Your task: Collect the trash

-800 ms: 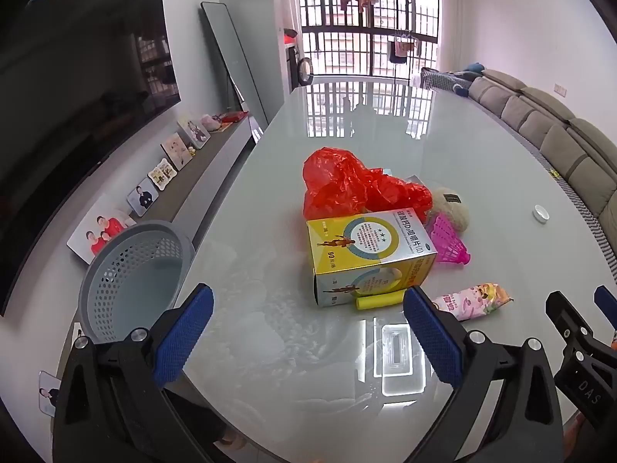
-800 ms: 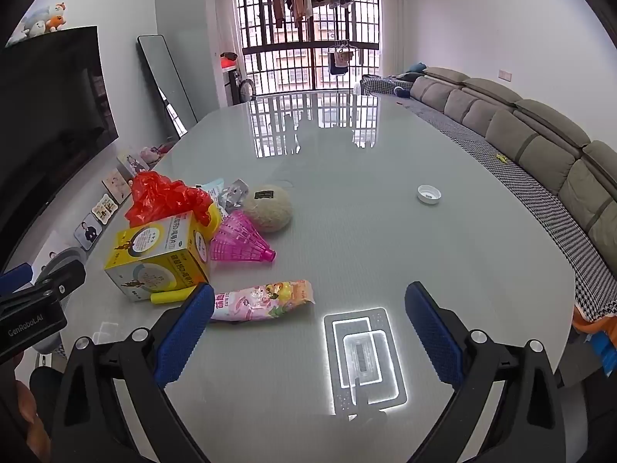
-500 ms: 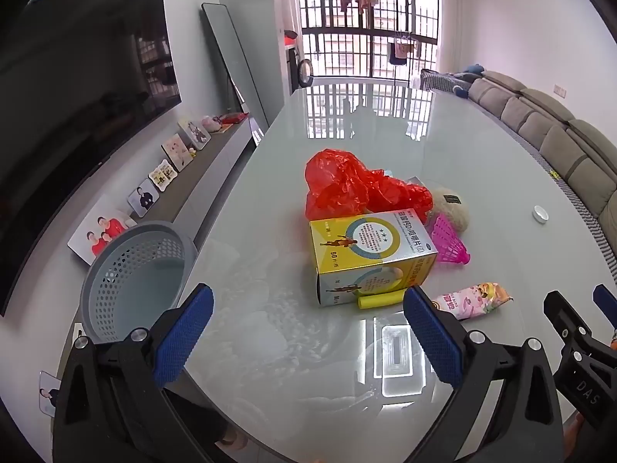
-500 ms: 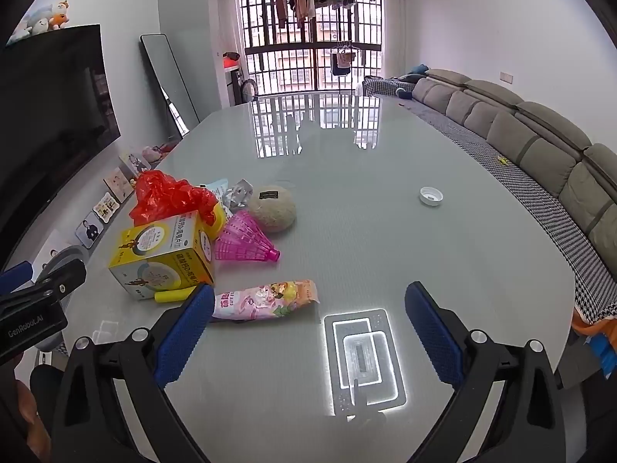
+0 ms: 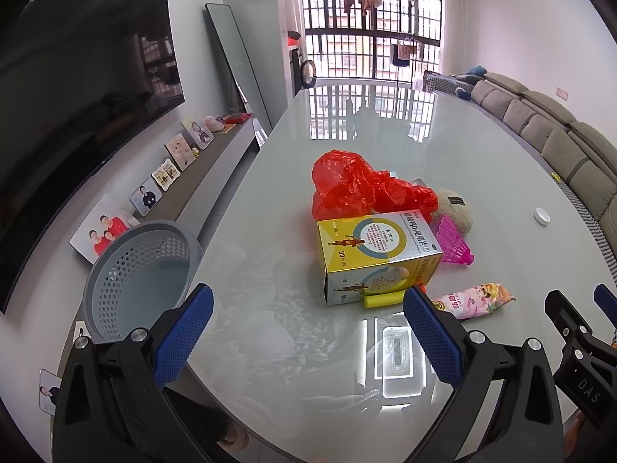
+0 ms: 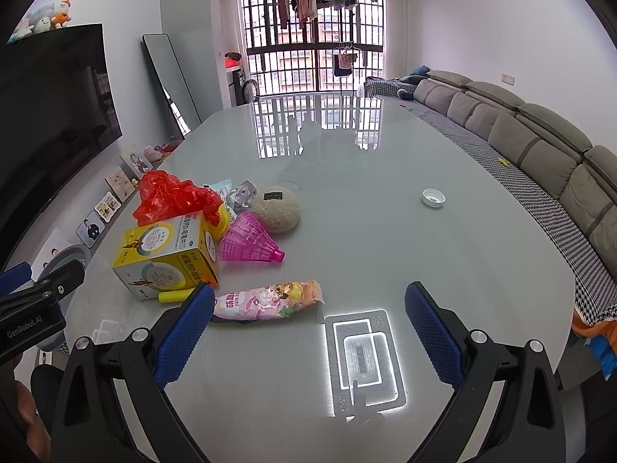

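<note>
We have collected nothing yet: the grey basket (image 5: 139,281) off the table's (image 6: 385,200) left edge looks empty, the yellow box (image 5: 376,256), red bag (image 5: 358,187), pink shuttlecock (image 6: 250,243) and snack wrapper (image 6: 266,301) lie near its near-left corner, and both the left gripper (image 5: 308,332) and right gripper (image 6: 308,332) gape wide, holding nothing.

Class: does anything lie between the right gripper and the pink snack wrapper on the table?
Nothing visible does. The right gripper is open, and the pink snack wrapper lies flat on bare glass table just past its left finger, apart from the yellow box.

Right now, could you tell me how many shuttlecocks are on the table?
1: the pink shuttlecock lies beside the yellow box, in front of the beige ball. The pile may hide more.
</note>
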A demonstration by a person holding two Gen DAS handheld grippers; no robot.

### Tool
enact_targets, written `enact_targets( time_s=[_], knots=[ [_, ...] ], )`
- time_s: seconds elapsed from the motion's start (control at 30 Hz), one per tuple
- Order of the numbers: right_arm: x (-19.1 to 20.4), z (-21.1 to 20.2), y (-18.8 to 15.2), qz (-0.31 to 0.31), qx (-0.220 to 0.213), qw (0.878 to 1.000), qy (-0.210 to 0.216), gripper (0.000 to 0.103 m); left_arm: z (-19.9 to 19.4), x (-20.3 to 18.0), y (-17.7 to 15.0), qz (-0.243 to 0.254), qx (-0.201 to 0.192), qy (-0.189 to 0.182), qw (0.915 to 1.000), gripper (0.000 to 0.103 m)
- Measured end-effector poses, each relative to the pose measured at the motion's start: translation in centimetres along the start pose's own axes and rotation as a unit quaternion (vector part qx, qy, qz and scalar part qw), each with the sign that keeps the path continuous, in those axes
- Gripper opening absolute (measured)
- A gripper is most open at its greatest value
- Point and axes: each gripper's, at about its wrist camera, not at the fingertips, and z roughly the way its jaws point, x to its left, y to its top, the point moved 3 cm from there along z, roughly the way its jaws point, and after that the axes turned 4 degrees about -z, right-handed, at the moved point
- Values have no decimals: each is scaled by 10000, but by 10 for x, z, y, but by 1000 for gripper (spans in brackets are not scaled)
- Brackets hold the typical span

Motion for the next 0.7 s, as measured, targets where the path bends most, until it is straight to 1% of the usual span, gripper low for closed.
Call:
enact_targets(
  time_s=[0.7],
  knots=[
    [2,-1,1,3,-23,10000,-5,95,0,-1,-1,4,-5,-6,10000,97]
  ],
)
